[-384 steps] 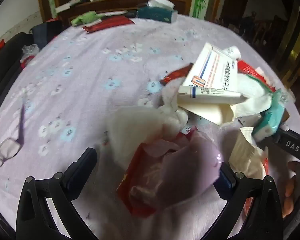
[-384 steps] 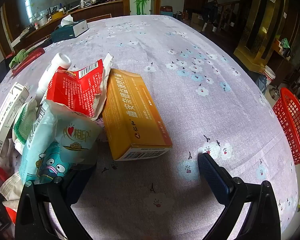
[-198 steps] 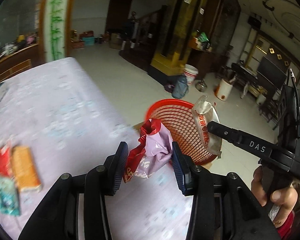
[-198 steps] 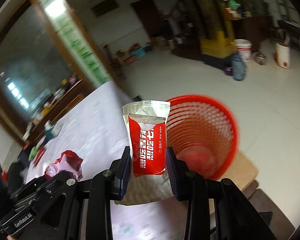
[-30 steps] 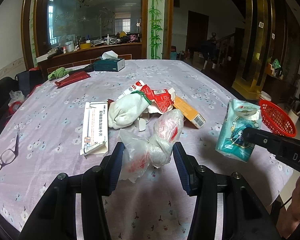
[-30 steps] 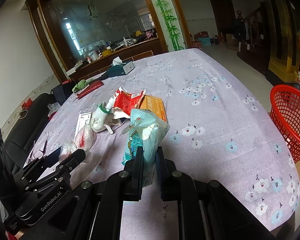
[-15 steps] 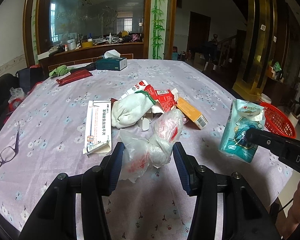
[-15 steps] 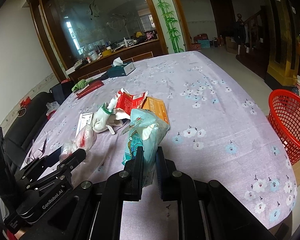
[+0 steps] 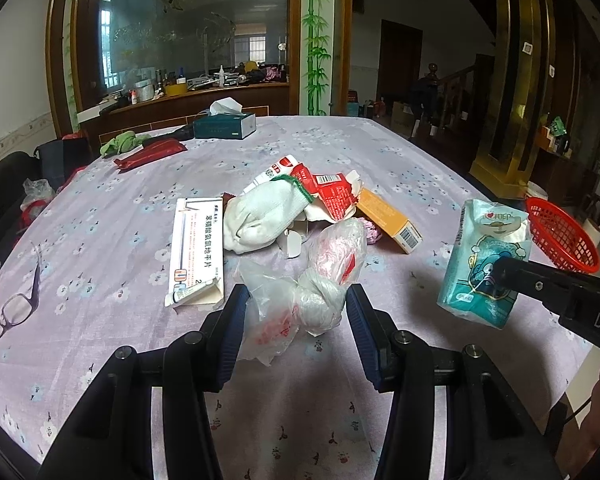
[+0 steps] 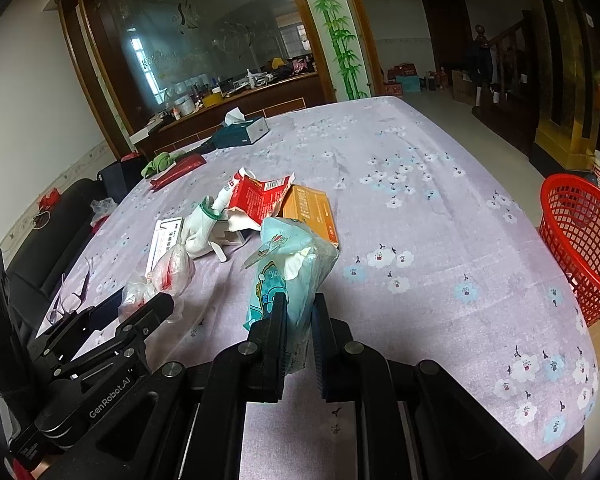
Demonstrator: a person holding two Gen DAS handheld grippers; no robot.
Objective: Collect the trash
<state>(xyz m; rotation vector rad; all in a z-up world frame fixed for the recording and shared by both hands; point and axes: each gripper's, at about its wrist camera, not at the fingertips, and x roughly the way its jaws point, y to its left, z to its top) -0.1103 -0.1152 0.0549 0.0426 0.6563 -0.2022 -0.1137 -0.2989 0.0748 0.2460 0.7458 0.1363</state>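
Observation:
My left gripper [image 9: 298,320] is shut on a crumpled clear plastic bag [image 9: 304,288] with red print, held just above the purple flowered tablecloth [image 9: 100,216]. My right gripper [image 10: 298,312] is shut on a teal tissue pack [image 10: 292,268] with a cartoon on it. That pack [image 9: 484,264] hangs at the right of the left wrist view. A red mesh basket [image 10: 580,236] stands on the floor beyond the table's right edge. The left gripper [image 10: 140,312] and its bag [image 10: 160,276] appear low left in the right wrist view.
A pile lies mid-table: a white glove [image 9: 260,216], a torn red packet [image 9: 332,196], an orange box [image 9: 388,220] and a white medicine box [image 9: 198,248]. Glasses [image 9: 12,300] lie at the left edge. A teal tissue box [image 9: 224,126] and a red pouch [image 9: 148,154] sit far back.
Both grippers keep their hold on the bag and the tissue pack. The views have drifted only slightly over the table.

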